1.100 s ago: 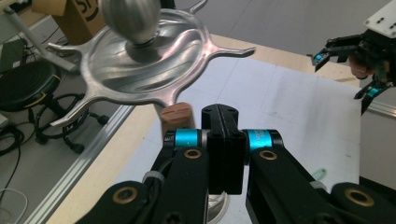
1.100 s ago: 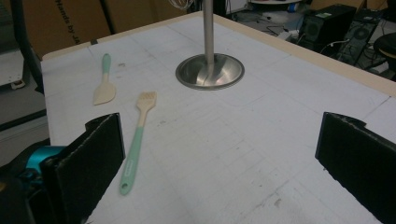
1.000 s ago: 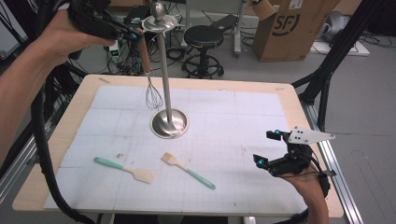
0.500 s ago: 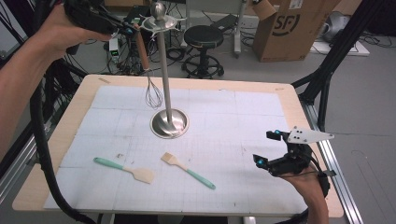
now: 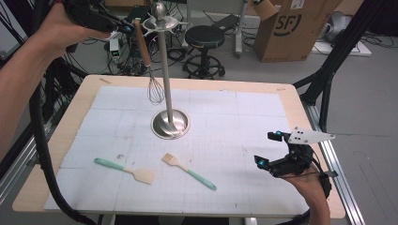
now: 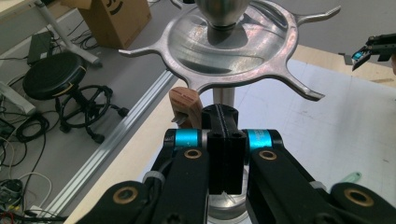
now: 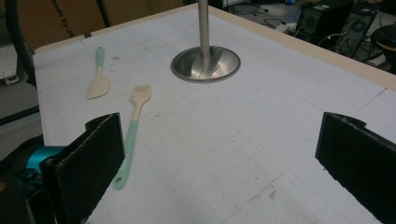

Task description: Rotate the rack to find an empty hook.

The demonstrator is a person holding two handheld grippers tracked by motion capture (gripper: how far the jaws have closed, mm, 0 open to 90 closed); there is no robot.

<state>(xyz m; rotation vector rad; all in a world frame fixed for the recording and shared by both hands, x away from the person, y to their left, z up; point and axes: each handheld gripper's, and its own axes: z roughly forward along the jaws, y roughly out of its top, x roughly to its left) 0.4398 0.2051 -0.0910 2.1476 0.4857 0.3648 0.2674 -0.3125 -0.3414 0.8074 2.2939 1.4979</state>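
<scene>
A whisk point(image 5: 149, 70) with a wooden handle hangs from my left gripper point(image 5: 127, 28), high up beside the hooked top point(image 5: 159, 21) of a steel utensil stand point(image 5: 164, 79). In the left gripper view the jaws are shut, the handle's wooden end point(image 6: 184, 103) sits just left of them, and the stand's hook ring point(image 6: 233, 46) is right above. My right gripper point(image 5: 267, 148) rests open low over the mat at the right, nothing between its fingers point(image 7: 100, 154).
A mint-handled spatula point(image 5: 126, 169) and a mint-handled brush point(image 5: 187, 171) lie on the white grid mat point(image 5: 244, 122) in front of the stand's round base point(image 5: 170, 124). Beyond the table stand a stool point(image 5: 204, 37) and a cardboard box point(image 5: 291, 28).
The left gripper has lifted the whisk a little higher beside the stand's top. The right gripper has kept still.
</scene>
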